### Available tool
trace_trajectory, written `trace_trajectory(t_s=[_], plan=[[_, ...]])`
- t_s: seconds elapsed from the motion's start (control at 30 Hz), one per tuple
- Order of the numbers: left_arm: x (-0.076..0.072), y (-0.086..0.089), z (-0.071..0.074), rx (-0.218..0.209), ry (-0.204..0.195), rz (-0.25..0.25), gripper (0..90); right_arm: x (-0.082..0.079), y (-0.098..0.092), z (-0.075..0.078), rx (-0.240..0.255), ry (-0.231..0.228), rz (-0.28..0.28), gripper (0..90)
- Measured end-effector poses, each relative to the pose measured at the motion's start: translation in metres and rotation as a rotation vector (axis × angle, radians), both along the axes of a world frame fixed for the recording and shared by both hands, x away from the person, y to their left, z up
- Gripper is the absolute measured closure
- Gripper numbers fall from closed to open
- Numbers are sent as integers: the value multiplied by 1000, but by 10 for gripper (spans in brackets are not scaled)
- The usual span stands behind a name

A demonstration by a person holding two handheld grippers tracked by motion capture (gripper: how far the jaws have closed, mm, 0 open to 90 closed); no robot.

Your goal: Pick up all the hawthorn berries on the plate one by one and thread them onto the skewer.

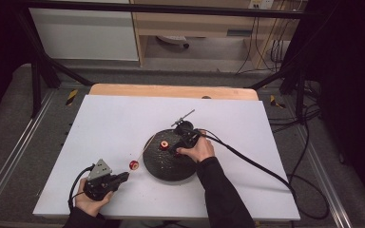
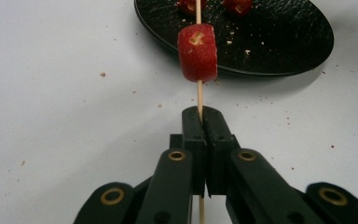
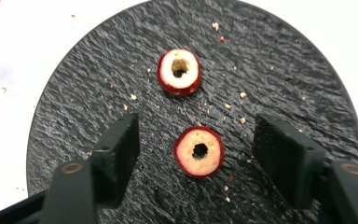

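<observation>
High view: I'm looking down and forward from above the near edge, taking in the whole white table.
Left gripper view: I'm riding low, close, facing along the skewer toward the black plate.
Right gripper view: I'm hovering close, peering down onto the plate.
Shared: all three are catching that plate; both gripper views are sharing its red fruit pieces.
</observation>
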State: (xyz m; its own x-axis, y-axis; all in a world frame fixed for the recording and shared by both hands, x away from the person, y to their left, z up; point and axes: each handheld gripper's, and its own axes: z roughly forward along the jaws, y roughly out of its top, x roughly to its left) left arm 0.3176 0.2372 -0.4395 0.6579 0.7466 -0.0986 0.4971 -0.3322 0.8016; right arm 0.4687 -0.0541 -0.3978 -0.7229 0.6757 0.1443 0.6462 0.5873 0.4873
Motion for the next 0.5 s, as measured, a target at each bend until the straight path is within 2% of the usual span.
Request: trace_trajectory(t_s=[0.13, 0.5], plan=[[0, 0, 0, 0, -1, -1, 884, 2, 0, -4, -31, 26, 7, 422], [0, 0, 0, 1, -1, -2, 884, 7, 1, -11, -44, 87, 9, 550]])
